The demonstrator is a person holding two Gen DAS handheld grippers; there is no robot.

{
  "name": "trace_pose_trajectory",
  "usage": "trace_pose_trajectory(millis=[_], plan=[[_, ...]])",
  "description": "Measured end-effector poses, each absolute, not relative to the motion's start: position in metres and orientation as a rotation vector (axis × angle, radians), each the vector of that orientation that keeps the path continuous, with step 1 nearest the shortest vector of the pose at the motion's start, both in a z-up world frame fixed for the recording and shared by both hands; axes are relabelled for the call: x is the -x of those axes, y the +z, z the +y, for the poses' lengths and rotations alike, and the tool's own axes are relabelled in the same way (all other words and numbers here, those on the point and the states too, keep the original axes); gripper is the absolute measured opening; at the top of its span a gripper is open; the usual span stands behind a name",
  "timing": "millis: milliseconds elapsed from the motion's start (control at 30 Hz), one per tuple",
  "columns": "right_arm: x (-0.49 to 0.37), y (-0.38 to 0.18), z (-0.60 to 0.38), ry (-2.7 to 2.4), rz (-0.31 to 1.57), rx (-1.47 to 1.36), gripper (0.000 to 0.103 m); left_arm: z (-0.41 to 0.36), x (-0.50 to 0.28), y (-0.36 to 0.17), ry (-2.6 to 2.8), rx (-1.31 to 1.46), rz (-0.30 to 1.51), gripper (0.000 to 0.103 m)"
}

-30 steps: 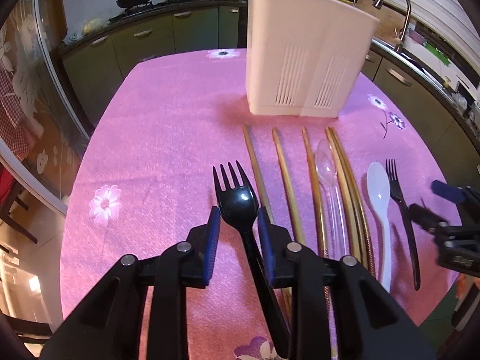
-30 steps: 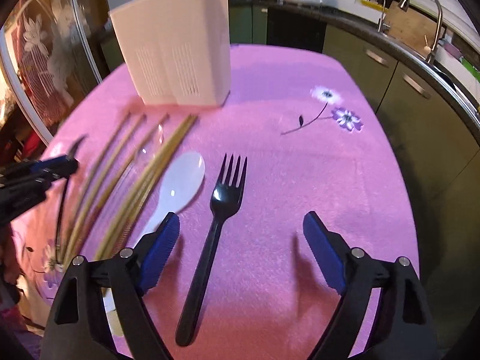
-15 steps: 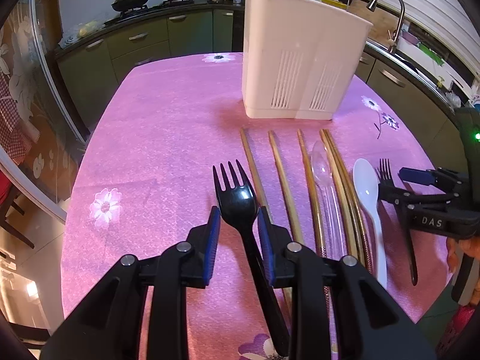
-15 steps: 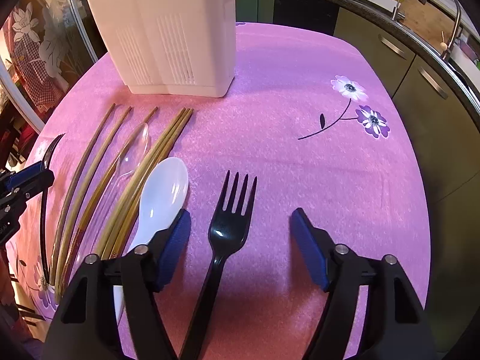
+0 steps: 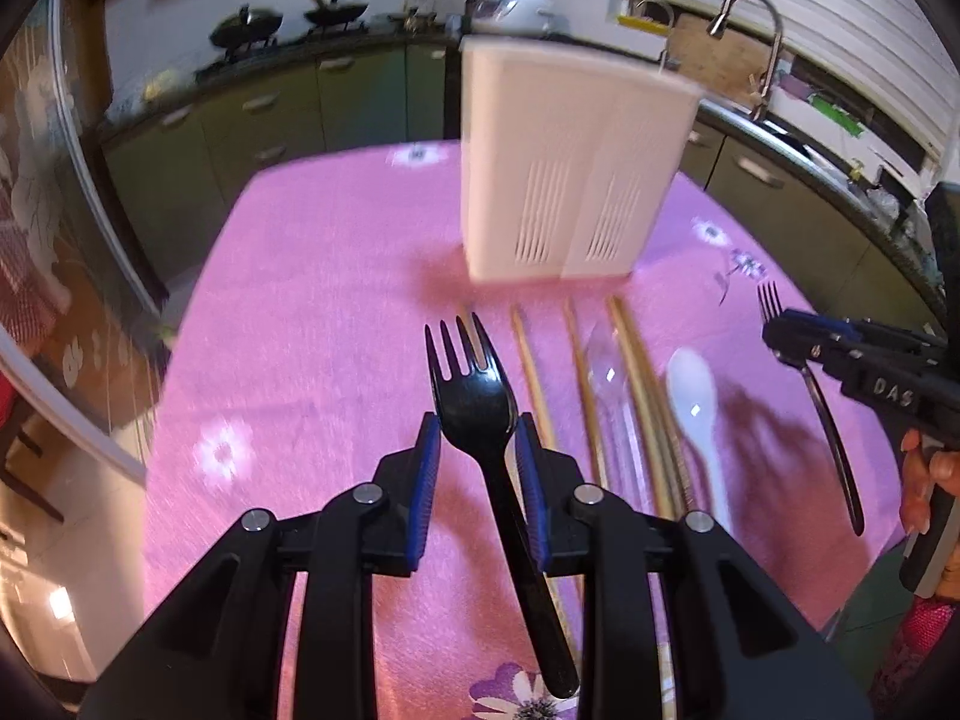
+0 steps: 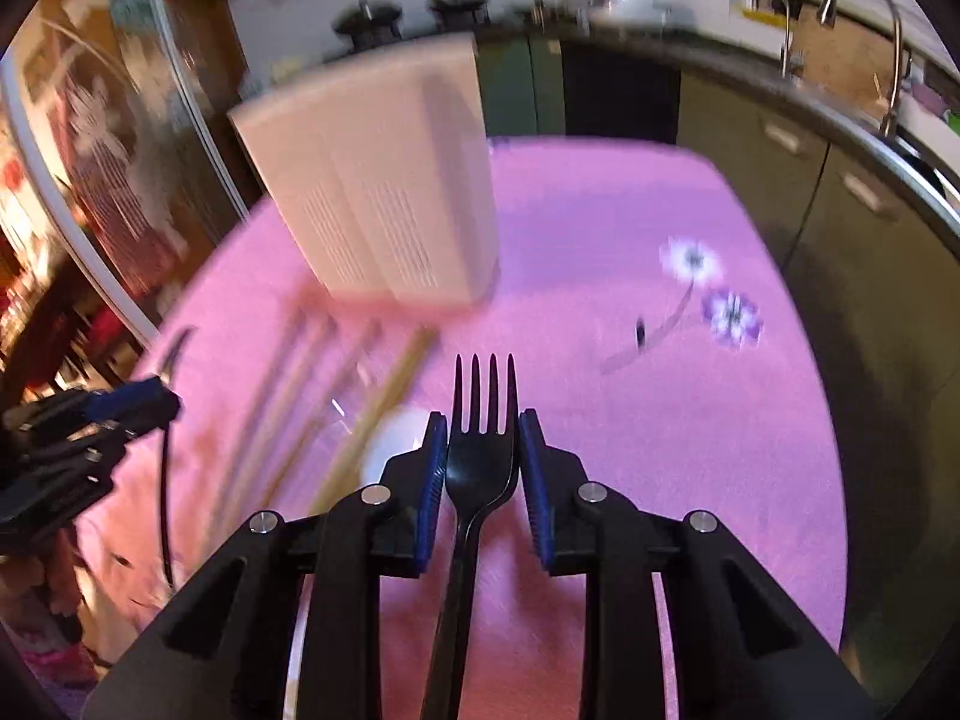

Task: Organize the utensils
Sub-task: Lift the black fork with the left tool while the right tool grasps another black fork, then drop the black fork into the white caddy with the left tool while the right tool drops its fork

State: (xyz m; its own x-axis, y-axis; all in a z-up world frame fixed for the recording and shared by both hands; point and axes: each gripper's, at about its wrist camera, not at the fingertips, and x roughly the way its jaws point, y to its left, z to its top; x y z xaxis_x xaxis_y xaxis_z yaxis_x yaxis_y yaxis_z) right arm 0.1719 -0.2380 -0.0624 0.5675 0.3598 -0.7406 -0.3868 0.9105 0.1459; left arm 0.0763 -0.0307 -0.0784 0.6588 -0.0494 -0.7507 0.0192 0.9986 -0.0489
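Note:
My left gripper (image 5: 475, 450) is shut on a black plastic fork (image 5: 474, 396), tines pointing ahead, held above the pink tablecloth. My right gripper (image 6: 483, 462) is shut on a second black fork (image 6: 483, 450), tines forward; this gripper also shows in the left wrist view (image 5: 840, 354) at the right. A white slotted utensil holder (image 5: 570, 168) stands upright at the back of the table; it also shows in the right wrist view (image 6: 384, 192). On the cloth lie several gold chopsticks (image 5: 531, 372), a clear spoon (image 5: 603, 372) and a white spoon (image 5: 696, 402).
The table carries a pink cloth with flower prints (image 6: 729, 312). Kitchen counters with a sink faucet (image 5: 750, 42) run behind and to the right. The table's left edge (image 5: 180, 324) drops to the floor near a glass door.
My right gripper has closed on the black fork that lay on the cloth and has lifted it. My left gripper, with its fork, has risen slightly.

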Motion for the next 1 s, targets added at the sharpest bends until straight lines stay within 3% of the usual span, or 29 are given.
trace_pose_trajectory(millis=[233,533,833,1000], plan=[[-0.165,0.000,-0.242,0.461,0.632,-0.054,0.025,-0.030,-0.087,0.001,-0.098,0.014,0.702,0.025],[-0.176,0.063,-0.227,0.427,0.360,-0.103,0.025,-0.036,-0.129,0.094,-0.066,0.035,0.366,0.025],[-0.199,0.081,-0.215,0.407,0.294,-0.104,0.025,-0.054,-0.221,0.093,0.037,-0.070,0.226,0.025],[-0.216,0.081,-0.215,0.390,0.276,-0.112,0.025,-0.061,-0.252,0.066,0.062,-0.128,0.287,0.026]])
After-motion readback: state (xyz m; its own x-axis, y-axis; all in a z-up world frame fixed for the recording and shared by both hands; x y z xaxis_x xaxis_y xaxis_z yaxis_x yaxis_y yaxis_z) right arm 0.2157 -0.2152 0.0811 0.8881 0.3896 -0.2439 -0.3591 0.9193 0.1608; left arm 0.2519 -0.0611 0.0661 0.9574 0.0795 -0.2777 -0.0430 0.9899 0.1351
